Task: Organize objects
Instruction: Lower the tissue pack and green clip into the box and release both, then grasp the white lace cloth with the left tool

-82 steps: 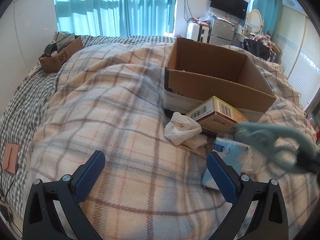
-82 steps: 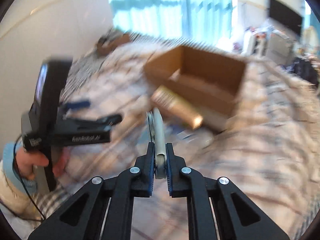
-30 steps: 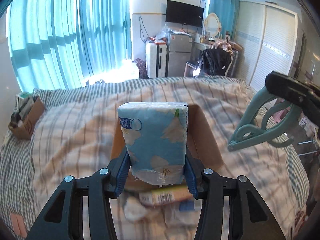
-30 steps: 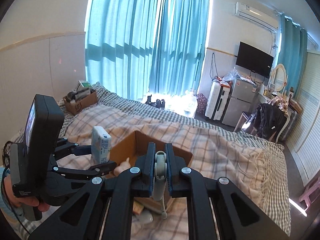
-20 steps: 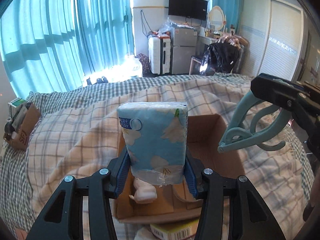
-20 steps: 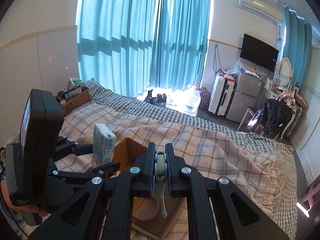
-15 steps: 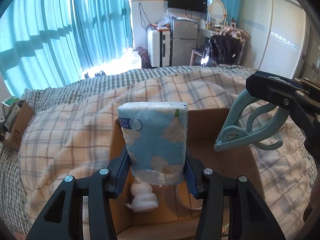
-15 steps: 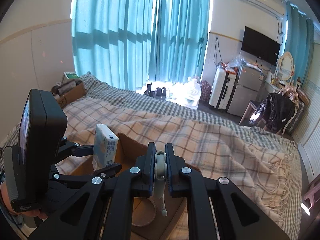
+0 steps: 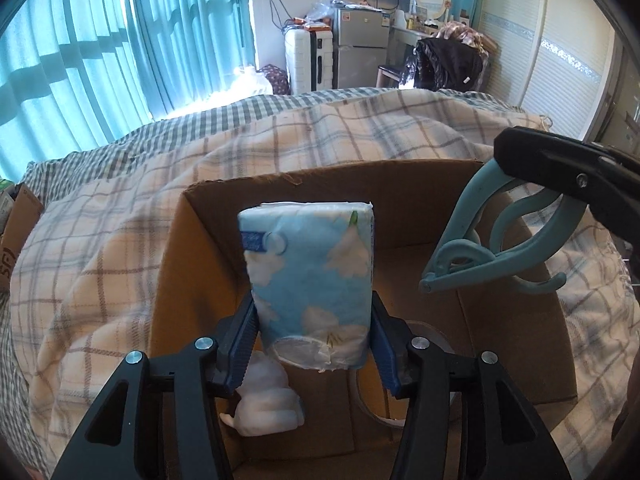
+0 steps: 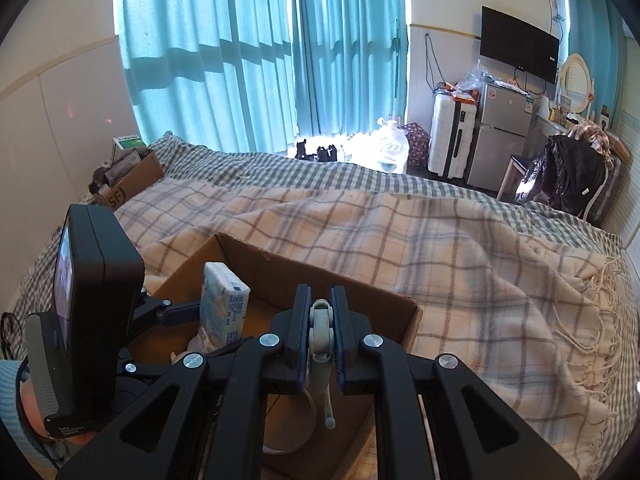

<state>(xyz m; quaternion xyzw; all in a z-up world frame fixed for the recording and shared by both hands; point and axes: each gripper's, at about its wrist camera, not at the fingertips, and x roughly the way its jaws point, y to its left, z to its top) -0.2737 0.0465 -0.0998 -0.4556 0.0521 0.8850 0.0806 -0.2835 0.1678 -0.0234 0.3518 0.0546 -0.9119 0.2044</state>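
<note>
Placement is the step I judge to be in hand: my left gripper (image 9: 312,344) has its jaws pinching the tissue pack (image 9: 310,280) above the open cardboard box (image 9: 516,364) on the bed (image 9: 120,208). The pack stands upright, long axis vertical, printed face toward the camera. My right gripper (image 10: 320,336) clamps the teal clothes peg (image 9: 484,248), which points down into the box. Next I should lower both and spread the jaws.
</note>
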